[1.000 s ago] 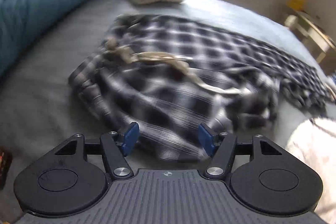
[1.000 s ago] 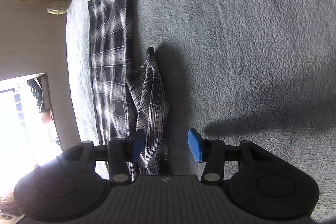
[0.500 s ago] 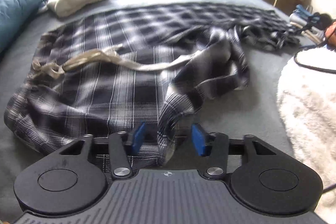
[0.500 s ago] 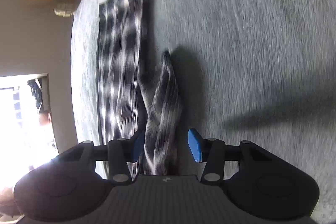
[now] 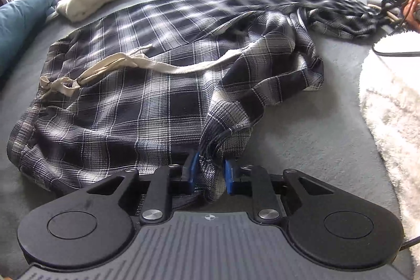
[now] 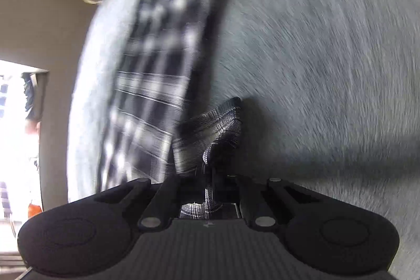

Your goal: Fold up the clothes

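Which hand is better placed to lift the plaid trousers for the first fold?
Probably the left. The left gripper has just been closing on a bunch of the plaid trousers near the waistband drawstring, seen sharply. The right gripper pinches only a narrow strip, in a blurred view.

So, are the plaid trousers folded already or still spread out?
Not folded: the trousers lie spread and rumpled on the grey carpet, drawstring loose, one leg twisted across.

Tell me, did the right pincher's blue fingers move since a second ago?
Yes. The right gripper has just been closing: its jaws came together on a fold of the plaid pants, above the grey blanket.
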Available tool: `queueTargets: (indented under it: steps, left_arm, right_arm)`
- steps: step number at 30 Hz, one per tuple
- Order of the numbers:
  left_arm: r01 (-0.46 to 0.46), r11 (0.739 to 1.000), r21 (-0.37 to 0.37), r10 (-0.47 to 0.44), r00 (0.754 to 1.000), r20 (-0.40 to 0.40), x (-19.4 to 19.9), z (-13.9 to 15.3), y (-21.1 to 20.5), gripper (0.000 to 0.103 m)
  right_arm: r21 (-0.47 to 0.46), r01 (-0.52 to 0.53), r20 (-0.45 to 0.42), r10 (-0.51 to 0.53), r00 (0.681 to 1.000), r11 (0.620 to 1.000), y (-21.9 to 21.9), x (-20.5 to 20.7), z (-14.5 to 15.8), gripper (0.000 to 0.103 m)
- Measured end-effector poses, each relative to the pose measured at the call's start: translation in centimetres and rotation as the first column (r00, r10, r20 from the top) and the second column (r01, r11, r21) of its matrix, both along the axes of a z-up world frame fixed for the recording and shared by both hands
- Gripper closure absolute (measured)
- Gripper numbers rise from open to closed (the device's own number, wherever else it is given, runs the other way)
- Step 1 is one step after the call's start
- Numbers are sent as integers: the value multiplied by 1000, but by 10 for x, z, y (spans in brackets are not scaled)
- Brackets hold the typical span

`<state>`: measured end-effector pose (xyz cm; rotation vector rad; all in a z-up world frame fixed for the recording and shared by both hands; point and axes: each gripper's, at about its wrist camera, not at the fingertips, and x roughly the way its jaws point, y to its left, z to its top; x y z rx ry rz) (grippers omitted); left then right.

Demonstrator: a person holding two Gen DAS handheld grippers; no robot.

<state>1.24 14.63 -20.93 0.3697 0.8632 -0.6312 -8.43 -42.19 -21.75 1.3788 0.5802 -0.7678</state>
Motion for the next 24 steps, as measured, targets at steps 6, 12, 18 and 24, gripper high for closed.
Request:
queueTargets:
  steps: [6,12,18,24]
  left_arm:
    - [15,1000,-3,-15,1000,3,4,1,6,85]
    - [27,999,-38,-27,1000,-2,7,3,13,88]
    - [54,997,-49,-54,999,-6,2,3,15,91]
    - [70,997,-40,-70,997,-16,-3,1,18,91]
  right_arm:
    - [-212,-27,102,50,993,977,-4,-23,84,99]
    - [-354,10,94,25,995,935,-22,-49,143,99]
    - [-397,8,-15,-15,1000,918,-35,-71,129,99]
    - [-335,-82,-270,-13,963,939,-42,-92,78,97]
